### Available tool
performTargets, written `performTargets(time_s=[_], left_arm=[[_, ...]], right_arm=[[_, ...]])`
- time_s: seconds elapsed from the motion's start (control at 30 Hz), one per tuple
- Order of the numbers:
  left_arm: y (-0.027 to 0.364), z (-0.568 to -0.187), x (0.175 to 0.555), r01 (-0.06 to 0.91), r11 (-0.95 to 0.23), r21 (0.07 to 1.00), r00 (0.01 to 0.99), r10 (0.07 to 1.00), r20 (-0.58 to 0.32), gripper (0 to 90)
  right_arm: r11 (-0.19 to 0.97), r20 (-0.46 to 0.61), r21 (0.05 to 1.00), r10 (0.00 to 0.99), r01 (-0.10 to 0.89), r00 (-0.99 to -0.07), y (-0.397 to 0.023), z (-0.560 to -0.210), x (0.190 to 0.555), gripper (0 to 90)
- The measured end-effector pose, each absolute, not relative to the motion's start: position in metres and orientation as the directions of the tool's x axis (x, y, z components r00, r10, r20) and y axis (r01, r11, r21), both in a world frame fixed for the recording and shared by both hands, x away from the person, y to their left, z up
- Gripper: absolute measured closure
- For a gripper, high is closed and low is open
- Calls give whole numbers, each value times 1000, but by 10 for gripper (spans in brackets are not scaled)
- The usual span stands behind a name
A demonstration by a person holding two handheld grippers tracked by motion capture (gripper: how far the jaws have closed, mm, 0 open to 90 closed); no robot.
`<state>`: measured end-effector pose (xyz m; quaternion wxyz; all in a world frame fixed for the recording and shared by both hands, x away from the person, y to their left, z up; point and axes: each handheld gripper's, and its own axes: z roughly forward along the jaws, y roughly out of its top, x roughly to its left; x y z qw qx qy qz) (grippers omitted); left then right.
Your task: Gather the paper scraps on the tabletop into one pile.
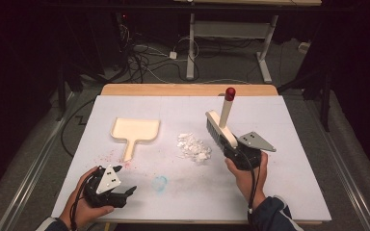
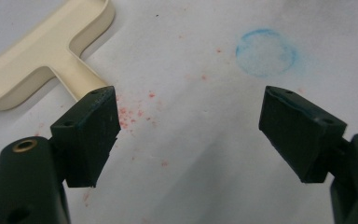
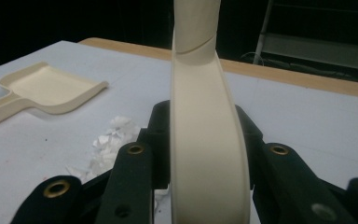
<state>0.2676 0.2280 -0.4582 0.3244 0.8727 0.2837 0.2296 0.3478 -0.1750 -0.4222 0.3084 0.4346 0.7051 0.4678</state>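
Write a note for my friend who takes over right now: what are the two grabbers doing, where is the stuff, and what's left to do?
Left gripper: open, holding nothing, near the table's front left, close to the dustpan's handle.
Right gripper: shut on the brush, just right of the paper scraps.
Dustpan: lies flat, left of the scraps, with nothing in it.
Done: brush picked up.
Left: probably pick up the dustpan with the left gripper, then sweep the scraps into it.
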Motion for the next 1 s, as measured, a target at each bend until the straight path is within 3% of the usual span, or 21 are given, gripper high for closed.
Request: performTargets(time_s=[0.3,0.5,0.7,1.0], left_arm=[[227,-458,268,356,-629,691,733,646,211,198],[227,-458,268,345,-633,693,736,641,218,199],[227,-458,268,346,-631,694,736,642,217,198],[226,-458,268,347,-635,690,736,640,219,198]], right_arm=[[239,-71,896,910,375,-409,-167,-450,357,679],[247,-62,898,890,364,-452,-147,-455,353,679],[239,-71,917,885,319,-461,-144,-443,350,680],[144,5,943,895,299,-447,-171,-422,349,679]])
